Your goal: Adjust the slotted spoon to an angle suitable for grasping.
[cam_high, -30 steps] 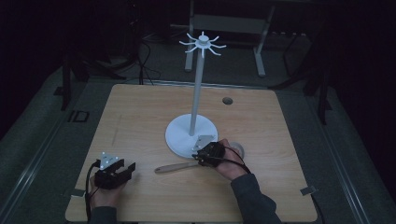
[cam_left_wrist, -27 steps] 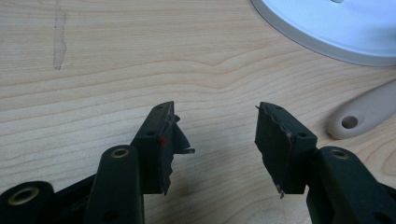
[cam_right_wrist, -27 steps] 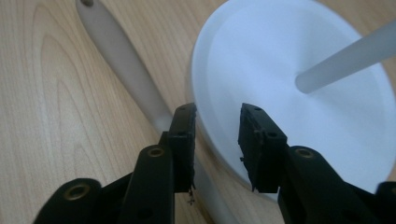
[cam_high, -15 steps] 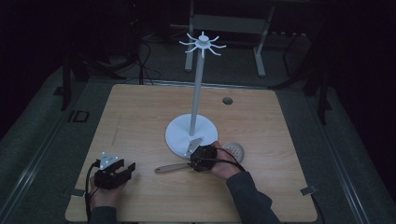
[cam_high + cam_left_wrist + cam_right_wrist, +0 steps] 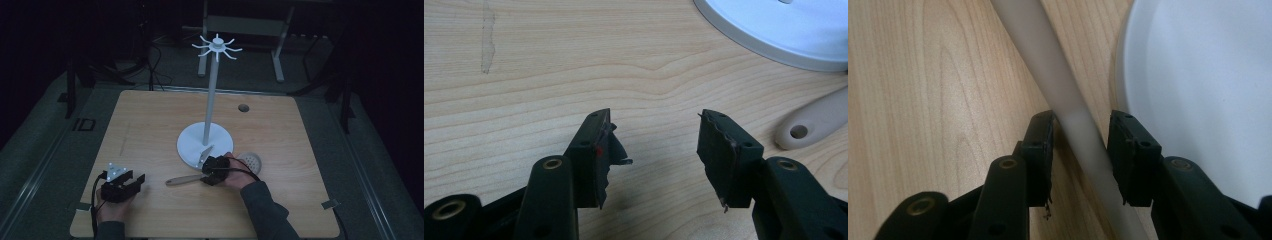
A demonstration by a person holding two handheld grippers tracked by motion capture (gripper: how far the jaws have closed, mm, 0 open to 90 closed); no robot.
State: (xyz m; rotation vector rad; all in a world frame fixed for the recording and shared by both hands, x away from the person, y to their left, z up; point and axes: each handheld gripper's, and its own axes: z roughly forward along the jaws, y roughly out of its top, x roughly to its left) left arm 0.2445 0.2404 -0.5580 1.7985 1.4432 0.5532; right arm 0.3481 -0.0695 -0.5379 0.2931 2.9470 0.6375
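My right gripper (image 5: 1080, 150) had its jaws around the pale handle (image 5: 1068, 110) of a utensil lying flat on the wooden table (image 5: 150, 130). Whether the pads pressed it, I cannot tell. The handle end with a hole (image 5: 799, 132) lay near my left gripper (image 5: 659, 150), which rested wide open and empty at the near left. The white round base (image 5: 200, 145) of a tall hook stand was just beside the utensil. A round strainer (image 5: 250, 161) lay near my right hand. The room around was dark.

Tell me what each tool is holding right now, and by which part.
The left tool is open, holding nothing. The right tool straddles the spatula handle mid-length; whether the jaws grip it cannot be told.
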